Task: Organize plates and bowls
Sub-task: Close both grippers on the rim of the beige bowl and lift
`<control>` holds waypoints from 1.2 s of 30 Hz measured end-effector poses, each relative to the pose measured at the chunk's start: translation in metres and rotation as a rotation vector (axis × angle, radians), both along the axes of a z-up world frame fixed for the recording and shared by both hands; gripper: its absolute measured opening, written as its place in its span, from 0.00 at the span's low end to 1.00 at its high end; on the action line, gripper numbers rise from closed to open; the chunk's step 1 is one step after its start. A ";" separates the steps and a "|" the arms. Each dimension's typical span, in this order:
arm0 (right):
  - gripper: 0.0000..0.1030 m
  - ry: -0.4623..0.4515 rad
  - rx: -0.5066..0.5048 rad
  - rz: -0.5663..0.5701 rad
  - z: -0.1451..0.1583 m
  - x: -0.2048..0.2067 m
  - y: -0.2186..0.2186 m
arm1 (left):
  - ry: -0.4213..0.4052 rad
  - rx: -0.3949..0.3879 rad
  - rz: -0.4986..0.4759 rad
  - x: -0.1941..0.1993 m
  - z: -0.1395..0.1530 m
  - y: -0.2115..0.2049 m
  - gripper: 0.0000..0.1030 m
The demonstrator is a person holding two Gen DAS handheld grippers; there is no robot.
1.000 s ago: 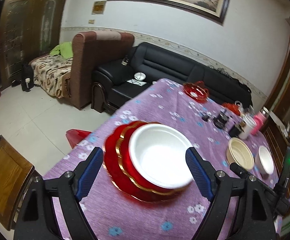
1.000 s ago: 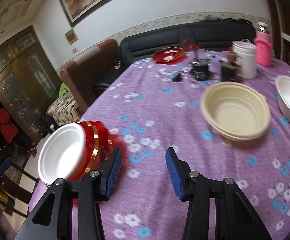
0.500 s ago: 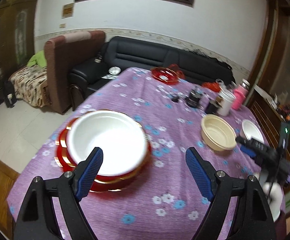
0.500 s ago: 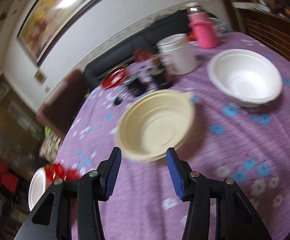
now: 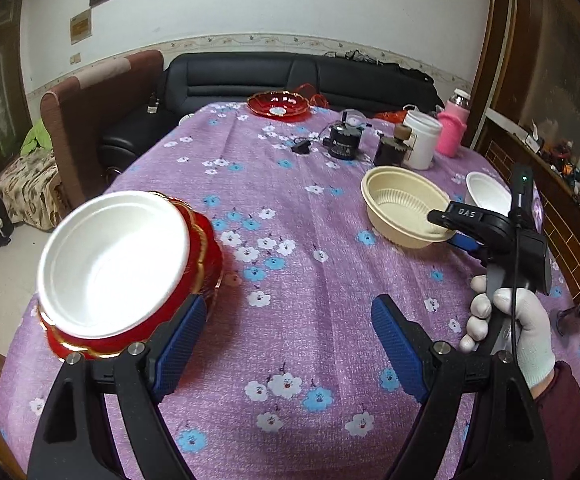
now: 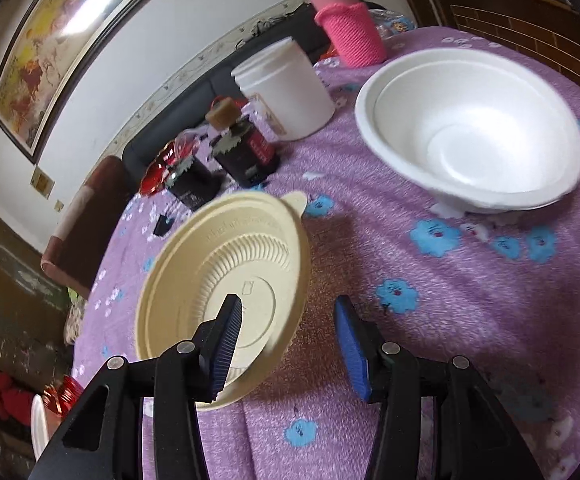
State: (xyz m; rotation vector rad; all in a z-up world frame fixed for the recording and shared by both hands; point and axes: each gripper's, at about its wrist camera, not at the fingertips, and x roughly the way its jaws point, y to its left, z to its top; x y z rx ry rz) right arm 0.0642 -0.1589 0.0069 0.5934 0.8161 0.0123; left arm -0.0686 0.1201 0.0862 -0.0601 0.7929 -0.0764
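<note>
Left gripper [image 5: 286, 344], black frame with blue ribbed pads: jaws wide apart over bare cloth, nothing between them. Its left pad sits just in front of the stack of red gold-rimmed scalloped plates [image 5: 206, 252]. A white foam bowl [image 5: 114, 256] rests on top of that stack, near the table's left edge.

Right gripper [image 6: 288, 344]: jaws partly apart, not clamped. Left pad lies over the inside of the cream ribbed plastic bowl [image 6: 226, 280]; right pad is outside the rim, over the cloth. So the bowl's near wall stands between the jaws; whether a pad touches it, cannot tell. In the left wrist view the same gripper reaches the cream bowl's near rim, held by a white-gloved hand [image 5: 509, 320] with a dark red sleeve.

A second white foam bowl [image 6: 469, 128] sits just right of the cream bowl, apart from it.

The purple tablecloth with white and blue flowers [image 5: 290, 200] covers the table.

Far side of the table: white plastic tub [image 6: 286, 88], bottle in a pink knitted sleeve [image 6: 349, 28], two dark jars [image 6: 246, 148], red glass dish [image 5: 280, 106].

Legible writing: "DAS" in white on the right gripper's upper finger [image 5: 465, 213]. Embossed lettering inside the cream bowl's rim is too blurred to read. Jar labels unreadable.
</note>
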 end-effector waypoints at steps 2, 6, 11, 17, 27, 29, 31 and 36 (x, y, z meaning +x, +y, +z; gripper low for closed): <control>0.50 0.019 -0.009 0.025 -0.006 0.006 0.001 | 0.021 -0.010 -0.004 0.007 -0.006 -0.004 0.82; 0.50 0.009 -0.017 0.053 -0.004 0.008 0.000 | 0.066 -0.061 -0.027 0.025 -0.016 -0.018 0.82; 0.50 0.013 -0.021 0.073 -0.006 0.009 0.002 | 0.083 -0.125 -0.060 0.054 -0.019 -0.040 0.82; 0.24 0.014 -0.029 0.109 -0.006 0.011 0.008 | 0.142 -0.186 -0.040 0.098 -0.030 -0.051 0.81; 0.17 0.039 0.044 0.312 0.000 0.009 0.028 | 0.197 -0.212 0.029 0.134 -0.055 -0.042 0.81; 0.17 0.048 0.057 0.338 -0.001 0.009 0.033 | 0.209 -0.201 0.026 0.138 -0.059 -0.043 0.81; 0.17 0.059 0.064 0.352 -0.004 0.010 0.038 | 0.236 -0.201 0.008 0.142 -0.064 -0.045 0.79; 0.17 0.069 0.080 0.358 -0.007 0.011 0.040 | 0.242 -0.138 -0.044 0.140 -0.064 -0.057 0.47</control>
